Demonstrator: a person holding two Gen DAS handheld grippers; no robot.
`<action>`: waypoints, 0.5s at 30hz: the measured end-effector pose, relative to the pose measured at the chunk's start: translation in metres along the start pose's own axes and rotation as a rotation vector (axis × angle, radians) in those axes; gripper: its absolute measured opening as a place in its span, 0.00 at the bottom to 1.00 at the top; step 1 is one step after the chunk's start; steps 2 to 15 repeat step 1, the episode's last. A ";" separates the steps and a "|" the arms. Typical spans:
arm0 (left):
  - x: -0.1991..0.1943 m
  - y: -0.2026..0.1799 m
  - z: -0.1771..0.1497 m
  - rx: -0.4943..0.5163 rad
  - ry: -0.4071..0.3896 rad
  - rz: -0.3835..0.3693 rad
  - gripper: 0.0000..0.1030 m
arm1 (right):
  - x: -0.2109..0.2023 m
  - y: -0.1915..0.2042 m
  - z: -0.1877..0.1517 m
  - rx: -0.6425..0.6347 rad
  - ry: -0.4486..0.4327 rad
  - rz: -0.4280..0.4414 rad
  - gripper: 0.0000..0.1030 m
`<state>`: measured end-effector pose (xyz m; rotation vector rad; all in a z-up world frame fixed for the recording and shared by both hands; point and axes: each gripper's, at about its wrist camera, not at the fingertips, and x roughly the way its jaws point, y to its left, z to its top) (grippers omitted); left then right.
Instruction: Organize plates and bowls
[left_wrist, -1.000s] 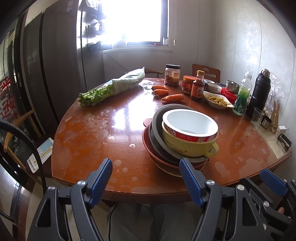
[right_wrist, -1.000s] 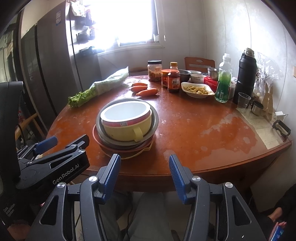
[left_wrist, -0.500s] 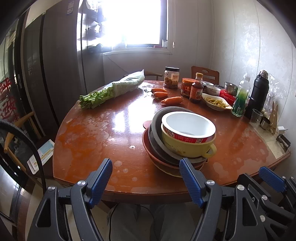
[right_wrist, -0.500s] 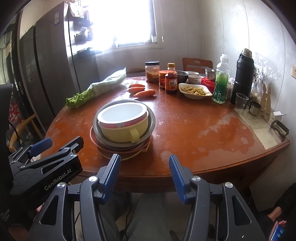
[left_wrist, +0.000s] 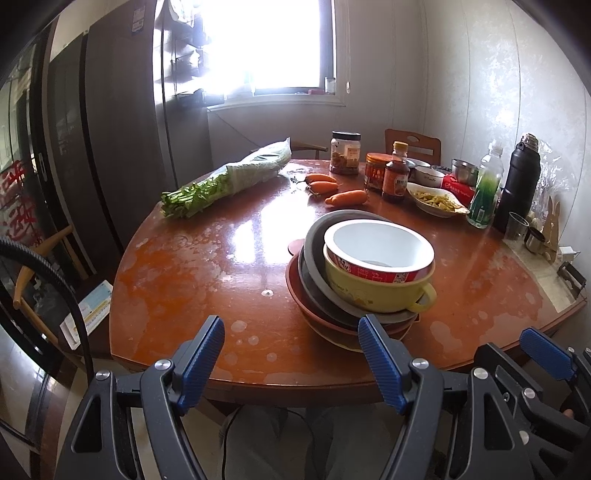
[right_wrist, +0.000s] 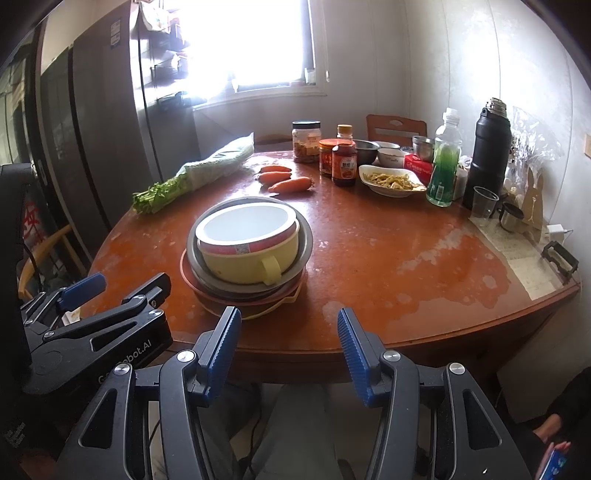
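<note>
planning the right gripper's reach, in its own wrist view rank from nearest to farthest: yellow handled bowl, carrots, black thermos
1. yellow handled bowl, on the stacked dishes, front left of the right gripper.
2. carrots, mid-table behind the stack.
3. black thermos, far right by the wall.

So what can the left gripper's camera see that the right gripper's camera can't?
Only the left wrist view shows the papers on the floor beside the table and a black hose curving past them. Only the right wrist view shows a hand holding a phone in the bottom corner. Both show the stack of bowls and plates near the table's front edge, the carrots, the bagged greens and the black flask. Each camera also catches the other gripper: the right gripper and the left gripper, both open.
</note>
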<state>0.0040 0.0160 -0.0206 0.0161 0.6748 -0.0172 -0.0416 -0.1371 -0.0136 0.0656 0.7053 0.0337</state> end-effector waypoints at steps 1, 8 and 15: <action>0.000 -0.001 0.000 0.005 0.000 0.003 0.72 | 0.000 0.000 0.000 0.000 -0.001 -0.001 0.55; 0.000 -0.001 0.000 0.005 0.000 0.003 0.72 | 0.000 0.000 0.000 0.000 -0.001 -0.001 0.55; 0.000 -0.001 0.000 0.005 0.000 0.003 0.72 | 0.000 0.000 0.000 0.000 -0.001 -0.001 0.55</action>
